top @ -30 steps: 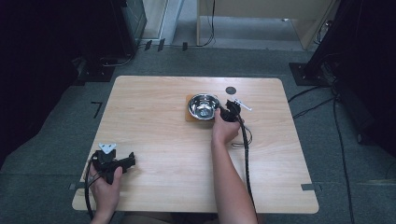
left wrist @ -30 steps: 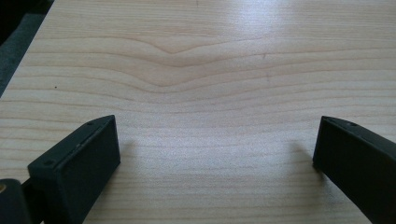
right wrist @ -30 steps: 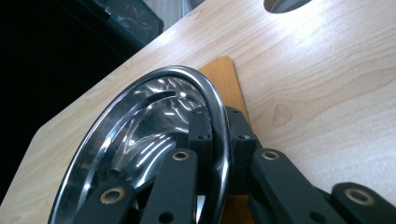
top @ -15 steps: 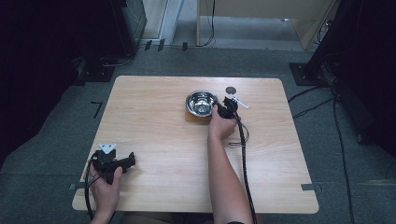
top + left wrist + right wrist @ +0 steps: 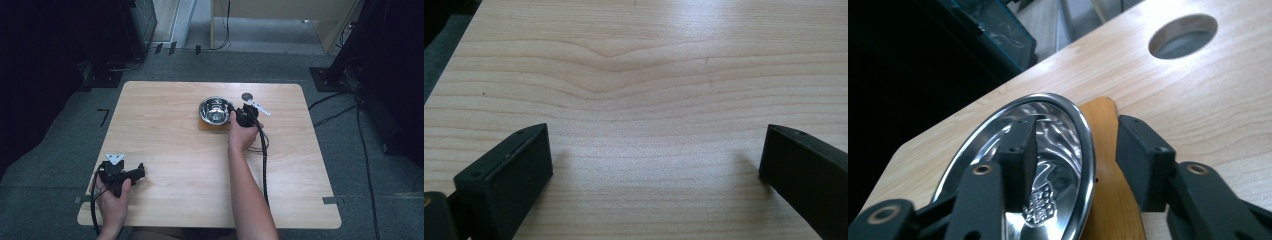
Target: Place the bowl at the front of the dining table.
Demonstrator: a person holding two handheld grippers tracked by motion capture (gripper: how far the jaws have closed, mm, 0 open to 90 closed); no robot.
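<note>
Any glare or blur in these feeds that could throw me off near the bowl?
Right gripper view: the steel bowl mirrors the jaws and lights in warped streaks, and the nearest jaw parts are soft. Left gripper view: a pale sheen across the far table, soft jaw shadows. High view: evenly lit tabletop, surroundings nearly black, small bright spots in the bowl.

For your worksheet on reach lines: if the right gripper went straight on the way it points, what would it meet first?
The steel bowl's rim: the right gripper's open jaws already straddle it.

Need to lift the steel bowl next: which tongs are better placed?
Right. The right tongs already straddle the bowl rim, one jaw inside, one outside. The left tongs sit open over bare table, far away.
</note>
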